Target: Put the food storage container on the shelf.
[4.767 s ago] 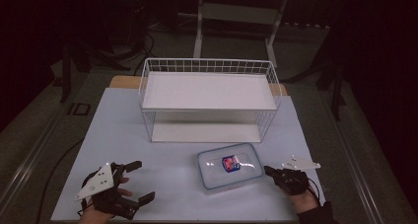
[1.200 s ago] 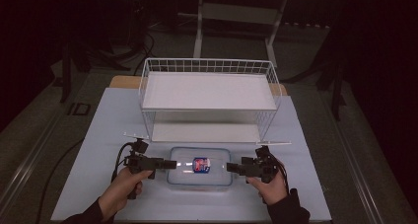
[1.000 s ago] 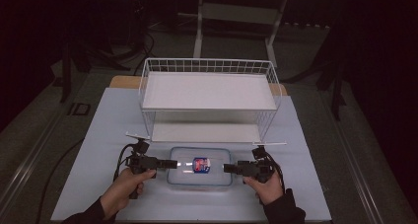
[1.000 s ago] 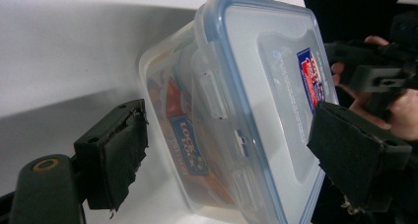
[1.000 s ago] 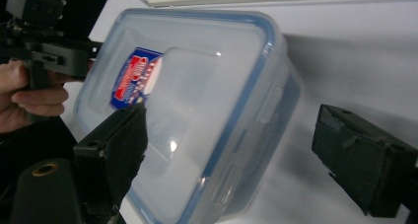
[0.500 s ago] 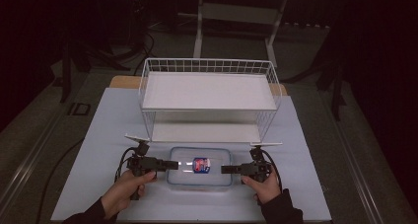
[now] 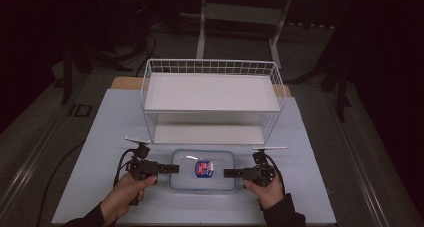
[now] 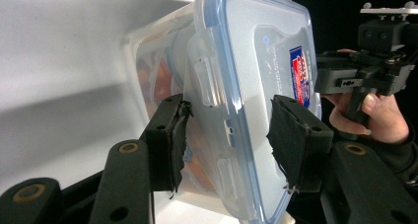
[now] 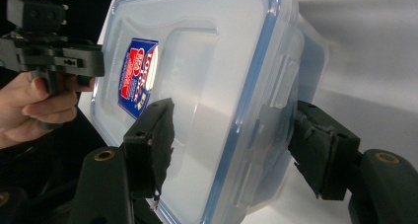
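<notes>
A clear plastic container (image 7: 202, 158) with a blue-rimmed lid and a red-and-blue label lies flat on the table in front of the rack. My left gripper (image 7: 174, 168) is shut on its left end: in the left gripper view the pads (image 8: 170, 135) clamp lid and base of the container (image 8: 256, 51). My right gripper (image 7: 226, 173) grips the opposite end, one pad on the lid, one under the container (image 9: 207, 51). Both pairs of jaws have just been closing on it. Each gripper view also shows the other hand's gripper (image 8: 365, 76) (image 9: 54, 56) beyond the container.
A white two-level wire rack (image 7: 210, 67) stands just behind the container, its lower shelf (image 7: 207, 134) facing it. The pale blue table top (image 7: 100, 137) spreads to either side. Dark floor and stand legs lie beyond.
The container now lies centred before the rack instead of front right. Both grippers have come in to its ends, and the right one edged left onto it.
</notes>
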`<move>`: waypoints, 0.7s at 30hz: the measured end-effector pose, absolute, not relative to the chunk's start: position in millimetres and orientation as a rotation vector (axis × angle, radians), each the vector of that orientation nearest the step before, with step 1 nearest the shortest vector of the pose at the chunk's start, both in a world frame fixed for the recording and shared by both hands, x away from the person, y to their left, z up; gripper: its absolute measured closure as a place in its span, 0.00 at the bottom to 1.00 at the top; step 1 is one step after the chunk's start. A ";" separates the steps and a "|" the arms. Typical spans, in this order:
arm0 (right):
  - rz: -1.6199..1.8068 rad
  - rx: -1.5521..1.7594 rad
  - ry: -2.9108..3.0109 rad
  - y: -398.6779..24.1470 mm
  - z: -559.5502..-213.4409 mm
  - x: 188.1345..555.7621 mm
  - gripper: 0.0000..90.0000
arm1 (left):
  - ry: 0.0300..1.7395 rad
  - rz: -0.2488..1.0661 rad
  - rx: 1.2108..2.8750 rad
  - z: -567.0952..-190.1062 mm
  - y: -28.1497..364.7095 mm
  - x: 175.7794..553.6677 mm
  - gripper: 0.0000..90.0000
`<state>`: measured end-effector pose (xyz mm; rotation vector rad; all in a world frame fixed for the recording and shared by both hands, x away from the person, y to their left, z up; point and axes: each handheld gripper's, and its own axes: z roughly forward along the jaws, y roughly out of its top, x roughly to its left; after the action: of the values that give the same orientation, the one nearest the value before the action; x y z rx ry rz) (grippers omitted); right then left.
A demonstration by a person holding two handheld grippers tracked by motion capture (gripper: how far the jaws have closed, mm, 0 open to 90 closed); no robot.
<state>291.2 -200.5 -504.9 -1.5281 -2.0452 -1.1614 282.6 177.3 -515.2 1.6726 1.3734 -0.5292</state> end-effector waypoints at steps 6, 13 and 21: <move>-1.179 -1.549 -2.108 -195.1 -499.1 285.1 0.38 | 1.386 -0.487 1.697 -508.2 173.4 273.7 0.55; -1.205 -1.555 -2.153 -193.7 -493.7 280.6 0.38 | 1.368 -0.393 1.728 -499.0 165.9 264.6 0.56; -1.219 -1.567 -2.189 -195.9 -488.1 285.0 0.38 | 1.347 -0.339 1.737 -492.5 159.4 270.6 0.55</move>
<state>285.0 -195.9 -488.1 -1.5674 -2.1886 -1.2185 270.6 159.4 -492.5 1.7373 1.3467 -0.3391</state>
